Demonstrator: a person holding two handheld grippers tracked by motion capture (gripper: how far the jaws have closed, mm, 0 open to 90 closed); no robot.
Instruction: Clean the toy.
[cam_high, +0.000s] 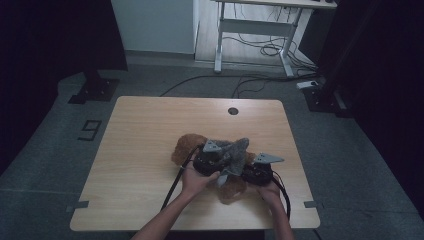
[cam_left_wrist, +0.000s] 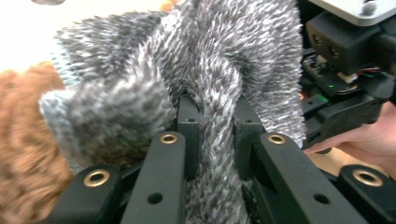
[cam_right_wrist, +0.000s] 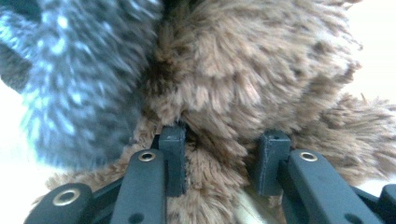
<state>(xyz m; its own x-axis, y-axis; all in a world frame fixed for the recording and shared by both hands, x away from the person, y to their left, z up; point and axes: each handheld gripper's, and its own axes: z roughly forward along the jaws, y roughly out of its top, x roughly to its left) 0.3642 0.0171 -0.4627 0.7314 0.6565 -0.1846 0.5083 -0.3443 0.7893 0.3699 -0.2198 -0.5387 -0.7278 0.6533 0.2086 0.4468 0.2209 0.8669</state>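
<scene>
The left gripper (cam_high: 210, 159) and right gripper (cam_high: 258, 171) are black, with brass-ringed screw holes, grey three-cornered top plates and black cables.

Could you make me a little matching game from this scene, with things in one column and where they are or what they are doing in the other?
Things:
1. left gripper
2. right gripper
3. round hole
4. white desk

States or places:
A. in the tabletop near its far edge
B. clamped on the brown furry fabric
C. on the floor beyond the table
D. clamped on the grey fuzzy fabric

Pairs: 1-D, 2-B, 3-A, 4-C
</scene>
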